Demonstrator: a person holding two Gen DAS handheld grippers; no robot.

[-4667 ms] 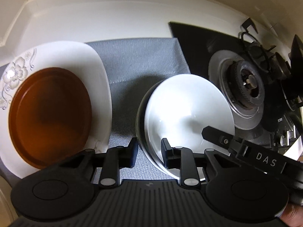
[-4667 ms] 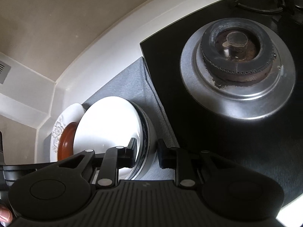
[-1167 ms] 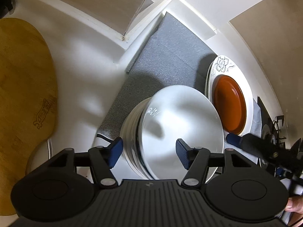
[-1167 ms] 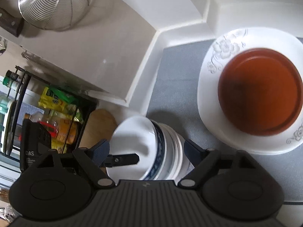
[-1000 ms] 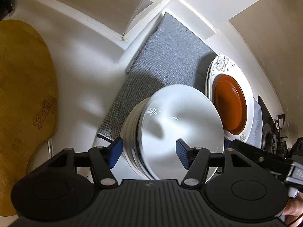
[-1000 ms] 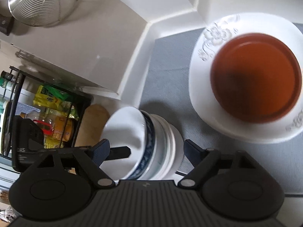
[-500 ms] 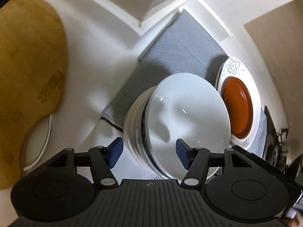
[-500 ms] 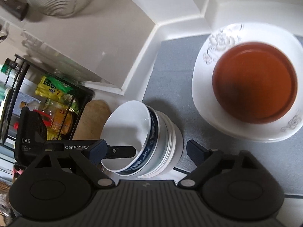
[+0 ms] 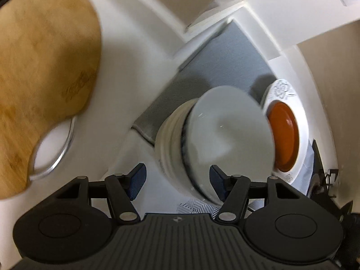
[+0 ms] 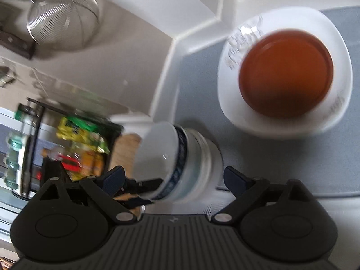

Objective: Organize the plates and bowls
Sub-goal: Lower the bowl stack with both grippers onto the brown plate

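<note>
A stack of white bowls (image 9: 202, 139), the top one with a blue band, stands at the edge of a grey mat (image 9: 216, 67). It also shows in the right wrist view (image 10: 180, 162). My left gripper (image 9: 177, 184) is open and empty, its fingers astride the near side of the stack without touching. My right gripper (image 10: 173, 180) is open and empty, close to the stack on the other side. A brown plate (image 10: 285, 74) lies on a white flowered plate (image 10: 337, 49) on the mat, beyond the bowls. Both views are blurred.
A wooden cutting board (image 9: 42, 67) lies on the white counter at left. A wire strainer (image 10: 63, 13) hangs on the wall. A black rack with packets and bottles (image 10: 74, 139) stands beyond the bowls. The stove edge (image 9: 321, 175) is at far right.
Both grippers have opened and let go of the bowl stack after carrying it from beside the stove to the mat's left end. Both have since drawn back from the stack.
</note>
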